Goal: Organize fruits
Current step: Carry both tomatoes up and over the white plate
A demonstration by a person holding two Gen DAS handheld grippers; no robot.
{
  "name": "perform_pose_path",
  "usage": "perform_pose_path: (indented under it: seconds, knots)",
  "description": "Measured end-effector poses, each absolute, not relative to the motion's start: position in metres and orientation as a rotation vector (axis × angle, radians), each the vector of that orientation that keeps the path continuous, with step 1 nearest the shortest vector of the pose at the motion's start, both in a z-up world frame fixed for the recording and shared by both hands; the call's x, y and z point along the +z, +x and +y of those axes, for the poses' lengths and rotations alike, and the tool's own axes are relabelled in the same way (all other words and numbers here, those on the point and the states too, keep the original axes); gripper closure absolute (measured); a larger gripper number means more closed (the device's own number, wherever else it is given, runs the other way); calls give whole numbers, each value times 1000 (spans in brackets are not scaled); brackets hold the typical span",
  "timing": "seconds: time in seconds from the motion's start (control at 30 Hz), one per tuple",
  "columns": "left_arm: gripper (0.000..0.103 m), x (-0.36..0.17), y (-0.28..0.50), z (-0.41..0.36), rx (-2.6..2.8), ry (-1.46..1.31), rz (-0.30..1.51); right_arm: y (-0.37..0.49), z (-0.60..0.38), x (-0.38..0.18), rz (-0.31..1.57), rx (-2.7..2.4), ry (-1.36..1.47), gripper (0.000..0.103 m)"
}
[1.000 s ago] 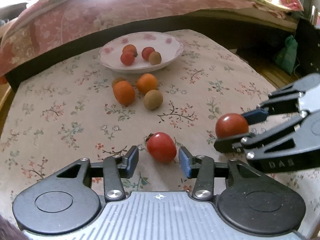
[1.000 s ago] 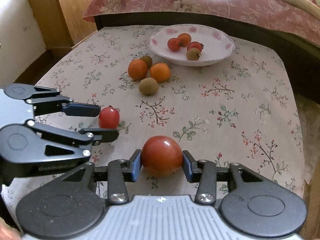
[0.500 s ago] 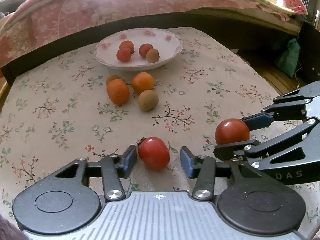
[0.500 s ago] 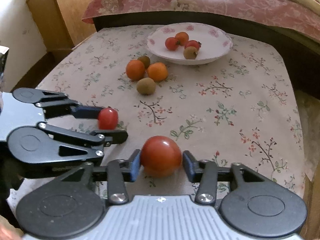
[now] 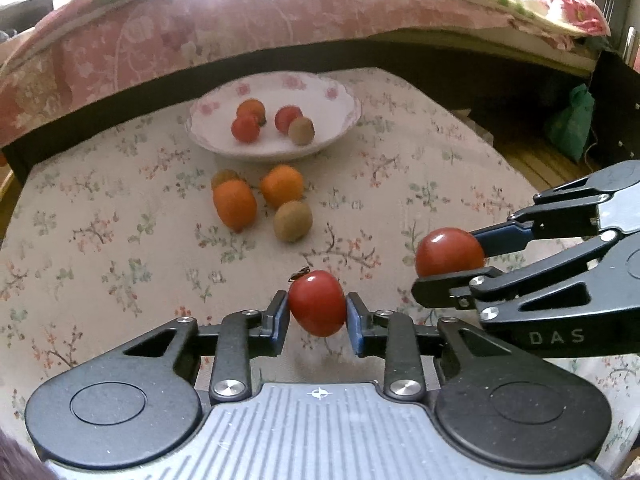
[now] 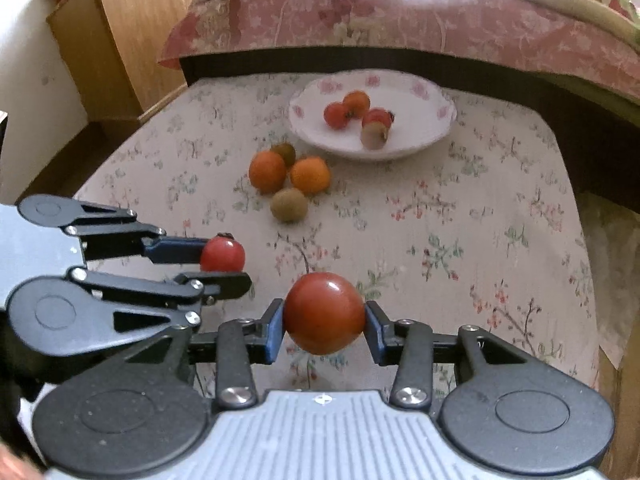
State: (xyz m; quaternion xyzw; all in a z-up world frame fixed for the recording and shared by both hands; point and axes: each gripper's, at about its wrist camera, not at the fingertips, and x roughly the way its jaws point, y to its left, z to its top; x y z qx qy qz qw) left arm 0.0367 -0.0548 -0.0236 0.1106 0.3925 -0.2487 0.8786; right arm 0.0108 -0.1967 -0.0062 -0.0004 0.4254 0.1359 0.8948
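My left gripper (image 5: 318, 314) is shut on a small red tomato (image 5: 318, 304), held just above the floral tablecloth (image 5: 120, 248). To its right, my right gripper (image 6: 324, 320) is shut on a larger red tomato (image 6: 324, 312), also off the cloth. Each view shows the other gripper: the right gripper (image 5: 448, 262) with its tomato (image 5: 450, 254), the left gripper (image 6: 224, 258) with its tomato (image 6: 222, 254). Farther back stands a white flowered plate (image 5: 344, 96) with several small fruits in it. In front of the plate lie two oranges (image 5: 234, 206) (image 5: 282, 186) and a kiwi (image 5: 293, 221).
A small dark fruit (image 6: 285, 152) sits behind the left orange. A bed with a pink quilt (image 5: 200, 40) runs along the table's far edge. A wooden cabinet (image 6: 132, 40) stands at the far left, and a green bag (image 5: 570, 124) lies on the floor at the right.
My left gripper, open around the small tomato on the cloth, has shut on it and raised it. The right gripper has kept its tomato and risen slightly.
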Motion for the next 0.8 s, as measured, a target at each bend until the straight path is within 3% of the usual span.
perform_pose_path:
  seconds: [0.8]
  knots:
    - [67, 5, 66, -58, -469, 191, 727, 44, -204, 20, 789, 231, 57, 61]
